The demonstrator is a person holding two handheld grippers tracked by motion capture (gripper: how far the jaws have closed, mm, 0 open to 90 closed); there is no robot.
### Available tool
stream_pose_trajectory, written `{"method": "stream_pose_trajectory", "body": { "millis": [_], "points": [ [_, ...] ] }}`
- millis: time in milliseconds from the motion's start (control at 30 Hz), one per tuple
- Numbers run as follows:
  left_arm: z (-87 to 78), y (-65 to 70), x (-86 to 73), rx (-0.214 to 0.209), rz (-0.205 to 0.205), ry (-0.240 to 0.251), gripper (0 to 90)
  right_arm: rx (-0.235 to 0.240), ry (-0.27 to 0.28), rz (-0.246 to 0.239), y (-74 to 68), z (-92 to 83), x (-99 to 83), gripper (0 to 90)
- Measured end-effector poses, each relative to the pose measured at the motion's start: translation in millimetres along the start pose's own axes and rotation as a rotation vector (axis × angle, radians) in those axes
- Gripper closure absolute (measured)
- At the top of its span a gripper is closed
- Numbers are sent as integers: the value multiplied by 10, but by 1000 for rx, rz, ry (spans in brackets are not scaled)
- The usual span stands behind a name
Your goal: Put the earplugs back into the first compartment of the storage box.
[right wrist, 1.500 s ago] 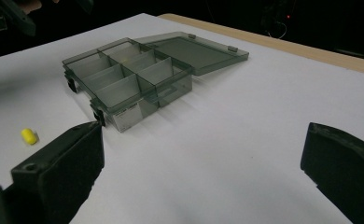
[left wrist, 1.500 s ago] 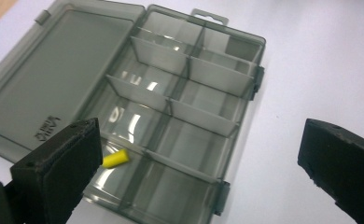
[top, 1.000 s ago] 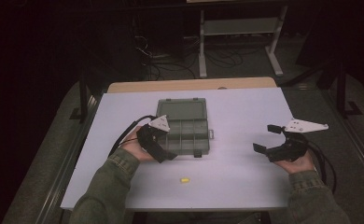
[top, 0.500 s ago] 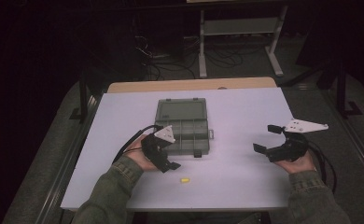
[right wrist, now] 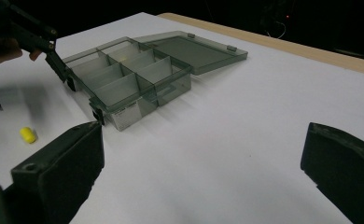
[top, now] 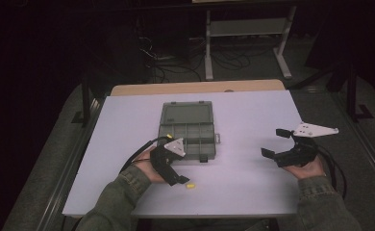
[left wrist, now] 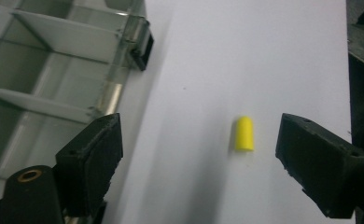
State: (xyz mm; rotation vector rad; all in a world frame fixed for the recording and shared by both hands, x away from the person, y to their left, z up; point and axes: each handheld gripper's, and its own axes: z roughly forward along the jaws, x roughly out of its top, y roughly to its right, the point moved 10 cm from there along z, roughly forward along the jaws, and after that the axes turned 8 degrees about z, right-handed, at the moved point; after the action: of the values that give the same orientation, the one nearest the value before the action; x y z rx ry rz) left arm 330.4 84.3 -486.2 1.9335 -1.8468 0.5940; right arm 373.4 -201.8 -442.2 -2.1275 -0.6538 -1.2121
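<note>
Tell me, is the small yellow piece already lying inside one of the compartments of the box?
No, the yellow piece lies on the bare white table, beside the open compartment box and apart from it.

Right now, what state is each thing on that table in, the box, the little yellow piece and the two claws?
Box: open, lid laid flat behind it, compartments look empty.
Yellow piece: lying on its side on the table, untouched.
Left claw: open, has just been closing, the yellow piece between its jaws but not yet gripped.
Right claw: open, holding nothing, off to the side of the box.
</note>
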Motion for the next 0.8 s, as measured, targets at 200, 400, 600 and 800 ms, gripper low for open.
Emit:
{"method": "stream_pose_trajectory", "body": {
  "millis": [200, 400, 600, 800],
  "points": [
    [79, 74, -6, -40, 16, -17, 224, -2, 0, 0, 5, -5, 1, 0],
    [133, 150, -3, -74, 43, -32, 313, -1, -1, 0, 4, -4, -1, 0],
    [167, 222, 7, -102, 58, -42, 403, -3, 0, -1, 11, -6, 0, 0],
    [222, 262, -3, -108, 75, -64, 508, 0, -2, -2, 3, 0, -2, 0]
  ]
}}
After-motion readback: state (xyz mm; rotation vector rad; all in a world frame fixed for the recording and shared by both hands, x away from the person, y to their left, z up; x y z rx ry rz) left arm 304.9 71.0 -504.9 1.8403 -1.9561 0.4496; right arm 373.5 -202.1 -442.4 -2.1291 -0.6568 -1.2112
